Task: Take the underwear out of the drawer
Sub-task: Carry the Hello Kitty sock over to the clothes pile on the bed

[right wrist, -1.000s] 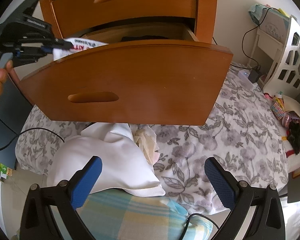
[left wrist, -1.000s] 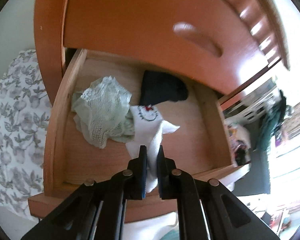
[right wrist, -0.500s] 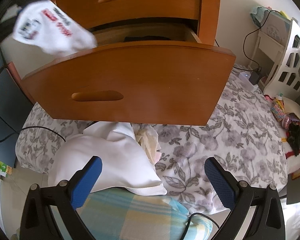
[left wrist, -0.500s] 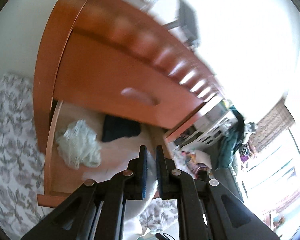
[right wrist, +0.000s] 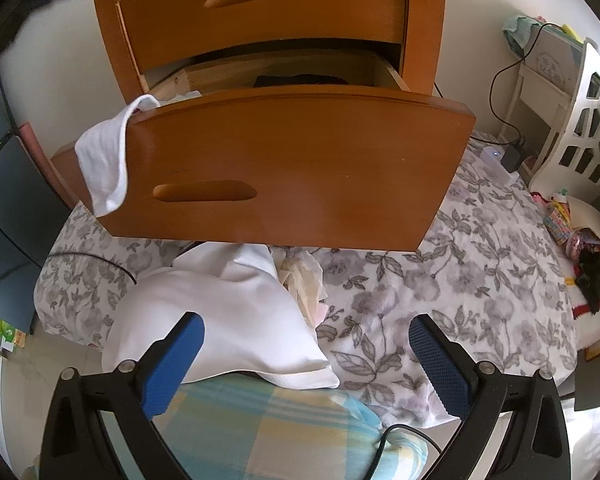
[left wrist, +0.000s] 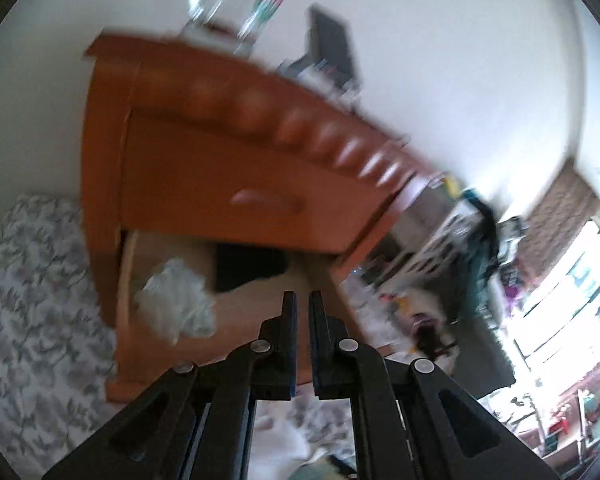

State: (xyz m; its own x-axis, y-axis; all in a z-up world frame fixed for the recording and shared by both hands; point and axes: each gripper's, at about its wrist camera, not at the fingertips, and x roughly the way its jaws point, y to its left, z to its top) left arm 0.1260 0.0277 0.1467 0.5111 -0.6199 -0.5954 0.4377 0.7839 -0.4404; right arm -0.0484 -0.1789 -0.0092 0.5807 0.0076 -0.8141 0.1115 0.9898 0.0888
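Left claw (left wrist: 302, 300) pressed almost together, only a thin slit between its two fingers and nothing caught in it, pointing down into the open drawer (left wrist: 256, 332) of a wooden chest (left wrist: 204, 176); the left wrist view is smeared by motion. Just beyond the fingertips the drawer's bare wooden floor shows. A crumpled pale green lace garment (left wrist: 176, 304) lies towards the drawer's side wall, and a folded black garment (left wrist: 248, 266) sits further in, under the closed drawer above.

Right claw (right wrist: 305, 320) spread wide, its blue pads well apart, gripping nothing and hanging over a bed well short of the chest. Directly under it lie a white pillow (right wrist: 220, 320) and, nearer the camera, a checked blue-and-yellow blanket (right wrist: 268, 432); a floral grey-and-white bedspread (right wrist: 460, 272) covers the rest of the bed.

In the right wrist view the white underwear (right wrist: 104, 160) hangs draped over the top edge of the pulled-out drawer front (right wrist: 300, 160), at its corner on the picture's left: one end tucked inside the drawer, the larger part dangling down the outside, touching the wood and clear of both claws. The black garment is just visible over the drawer's rim at the back. To the picture's right a white cut-out shelf unit (right wrist: 580, 120) stands against the wall, near the bed's edge.
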